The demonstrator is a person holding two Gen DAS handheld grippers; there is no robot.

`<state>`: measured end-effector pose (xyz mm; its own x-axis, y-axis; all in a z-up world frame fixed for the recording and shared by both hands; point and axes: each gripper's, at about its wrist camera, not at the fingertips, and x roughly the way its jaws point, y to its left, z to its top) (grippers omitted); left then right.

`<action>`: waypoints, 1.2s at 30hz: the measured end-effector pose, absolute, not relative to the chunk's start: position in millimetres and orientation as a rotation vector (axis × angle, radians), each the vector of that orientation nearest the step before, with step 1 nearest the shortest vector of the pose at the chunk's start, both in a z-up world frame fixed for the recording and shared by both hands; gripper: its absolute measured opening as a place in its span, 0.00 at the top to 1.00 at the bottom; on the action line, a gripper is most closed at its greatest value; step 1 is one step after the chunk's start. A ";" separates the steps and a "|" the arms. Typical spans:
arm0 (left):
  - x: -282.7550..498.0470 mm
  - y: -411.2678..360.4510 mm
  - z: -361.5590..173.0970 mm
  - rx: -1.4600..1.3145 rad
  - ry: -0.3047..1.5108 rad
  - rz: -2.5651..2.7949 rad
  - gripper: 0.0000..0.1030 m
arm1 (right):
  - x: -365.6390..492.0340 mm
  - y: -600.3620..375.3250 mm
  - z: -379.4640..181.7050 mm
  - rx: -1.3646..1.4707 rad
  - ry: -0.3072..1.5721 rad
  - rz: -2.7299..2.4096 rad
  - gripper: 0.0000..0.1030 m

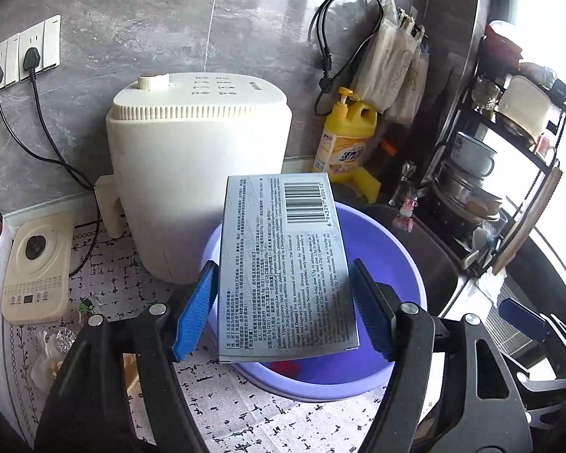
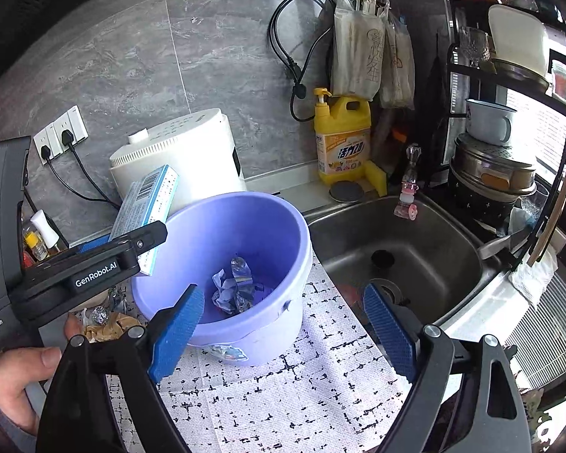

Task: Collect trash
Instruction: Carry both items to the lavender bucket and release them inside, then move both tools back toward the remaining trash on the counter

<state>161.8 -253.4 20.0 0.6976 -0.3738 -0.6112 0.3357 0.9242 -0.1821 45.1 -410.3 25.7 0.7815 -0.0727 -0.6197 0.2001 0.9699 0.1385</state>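
Note:
A grey printed medicine box (image 1: 283, 264) stands tilted between the blue pads of my left gripper (image 1: 283, 266), over the near rim of the lilac plastic bucket (image 1: 396, 249). The pads sit just beside its long edges with no visible squeeze, and the box looks slightly blurred. In the right wrist view the same box (image 2: 147, 204) sticks up at the bucket's (image 2: 275, 324) left rim. Crumpled wrappers (image 2: 234, 287) lie at the bucket's bottom. My right gripper (image 2: 283, 288) is open and empty, in front of the bucket above the patterned mat.
A white appliance (image 1: 196, 151) stands behind the bucket, with a yellow detergent bottle (image 2: 341, 139) by the wall. The steel sink (image 2: 396, 249) lies right of the bucket, with a loaded dish rack (image 2: 502, 151) beyond it. Foil and wrapper scraps (image 2: 102, 317) lie left of the bucket.

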 end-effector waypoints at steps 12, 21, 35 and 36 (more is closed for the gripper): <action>153.8 -210.8 21.7 -0.094 0.688 -0.265 0.08 | 52.7 -388.8 22.1 0.197 0.661 -0.051 0.11; 140.2 -150.3 20.8 -0.131 0.685 -0.110 0.07 | 70.3 -343.7 18.1 0.168 0.680 0.087 0.09; 108.0 -56.1 16.9 -0.197 0.677 0.121 0.07 | 90.4 -262.2 13.4 0.107 0.706 0.300 0.09; 105.4 -49.7 16.2 -0.202 0.677 0.136 0.07 | 91.5 -255.8 12.6 0.101 0.710 0.314 0.09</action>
<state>105.4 -49.7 16.2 0.7714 0.0588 -0.6336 -0.1898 0.9717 -0.1409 91.5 -255.8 12.6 0.7138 0.3174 -0.6243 -0.2491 0.9482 0.1973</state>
